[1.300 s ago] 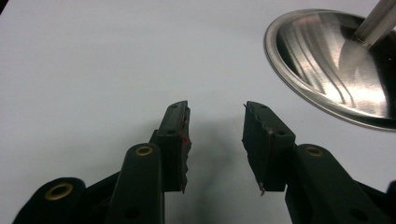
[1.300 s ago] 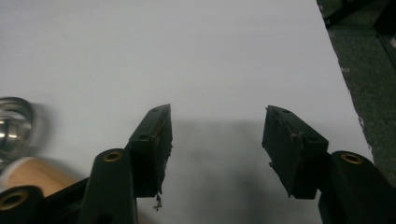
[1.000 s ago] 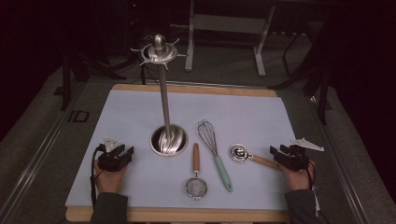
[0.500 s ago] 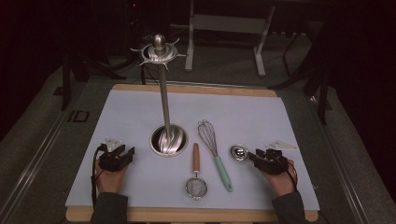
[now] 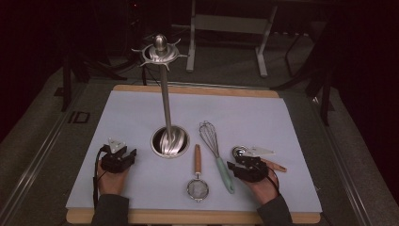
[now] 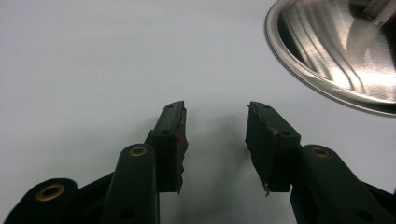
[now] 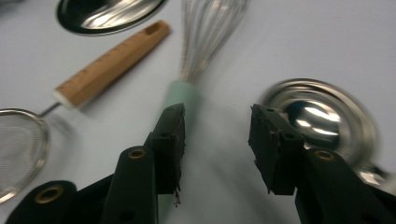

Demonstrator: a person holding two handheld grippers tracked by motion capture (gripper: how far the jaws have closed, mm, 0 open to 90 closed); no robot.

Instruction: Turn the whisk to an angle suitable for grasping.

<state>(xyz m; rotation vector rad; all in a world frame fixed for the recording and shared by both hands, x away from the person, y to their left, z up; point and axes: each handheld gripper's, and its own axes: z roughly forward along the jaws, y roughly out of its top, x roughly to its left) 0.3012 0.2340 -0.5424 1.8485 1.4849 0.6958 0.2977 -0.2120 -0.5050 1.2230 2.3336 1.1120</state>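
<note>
While your right gripper (image 5: pixel 238 167) sits low over the mat (image 5: pixel 141 117), its jaws stand wide apart and pinch nothing. They have just been opening a bit more, and only bare mat lies between them. In the right gripper view (image 7: pixel 217 140), the whisk (image 7: pixel 201 42) lies just ahead, and its green handle (image 7: pixel 184 95) runs down behind the left jaw. You cannot tell if that jaw touches it. The shiny spoon bowl (image 7: pixel 322 114) lies just beside the right jaw.

From high up, the whisk (image 5: pixel 215 153) lies on the mat between the little strainer (image 5: pixel 197 181) and your right gripper. Its wires point away from you and its handle points toward you. The spoon (image 5: pixel 240 151) pokes out just past your right gripper, and its brown handle (image 5: pixel 277 166) shows beside your hand.

Your left gripper (image 5: pixel 123 157) rests on the mat, well apart from the whisk. Its jaws are spread too, with nothing between them. In the left gripper view (image 6: pixel 215 140), the round metal base (image 6: pixel 336 51) of the tall stand (image 5: pixel 164 94) is near, up and to the right. The stand rises from the middle of the mat.
</note>
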